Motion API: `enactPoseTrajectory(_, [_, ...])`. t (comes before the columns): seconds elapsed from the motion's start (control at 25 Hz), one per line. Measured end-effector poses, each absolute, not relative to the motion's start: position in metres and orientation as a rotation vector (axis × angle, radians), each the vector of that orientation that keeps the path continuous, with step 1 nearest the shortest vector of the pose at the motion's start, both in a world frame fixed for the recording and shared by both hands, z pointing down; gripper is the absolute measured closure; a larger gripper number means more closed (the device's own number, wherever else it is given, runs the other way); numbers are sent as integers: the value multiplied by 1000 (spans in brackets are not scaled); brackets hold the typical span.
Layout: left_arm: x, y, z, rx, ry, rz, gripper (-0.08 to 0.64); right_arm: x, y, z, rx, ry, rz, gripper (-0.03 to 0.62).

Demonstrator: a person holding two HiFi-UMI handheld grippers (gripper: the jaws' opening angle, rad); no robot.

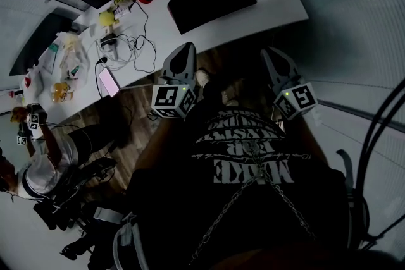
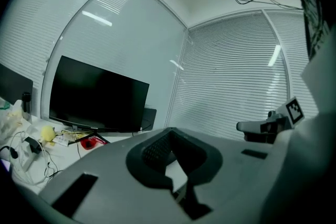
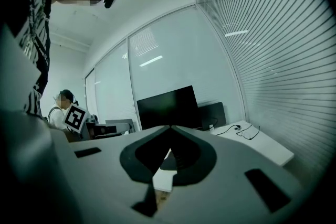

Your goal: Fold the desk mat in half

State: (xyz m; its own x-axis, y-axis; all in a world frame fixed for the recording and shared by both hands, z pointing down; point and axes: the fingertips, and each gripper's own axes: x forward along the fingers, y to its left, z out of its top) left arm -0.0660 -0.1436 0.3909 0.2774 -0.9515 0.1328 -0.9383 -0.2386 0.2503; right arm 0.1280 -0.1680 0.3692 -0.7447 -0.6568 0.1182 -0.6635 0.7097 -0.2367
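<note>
Head view shows the black desk mat (image 1: 212,3) flat on the white desk (image 1: 275,6), long axis 8-to-2 o'clock, at 1 o'clock from the nearer left tool (image 1: 185,50) and 10 o'clock from the right tool (image 1: 271,55), both clenched empty.

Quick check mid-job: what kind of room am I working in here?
Most likely an office: a long white desk with a black desk mat, a large dark monitor, and window blinds.
</note>
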Motion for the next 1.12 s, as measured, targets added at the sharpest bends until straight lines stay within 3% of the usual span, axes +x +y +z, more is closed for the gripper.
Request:
enactPoseTrajectory(0.84, [-150,-304,403,2315,-1577,-116,560,20,-306,365,1118,-2799,358,592])
enactPoseTrajectory(1.12, [-162,-332,426,2264,-1563,-68,560,30,-356,386,1170,-2719,367,592])
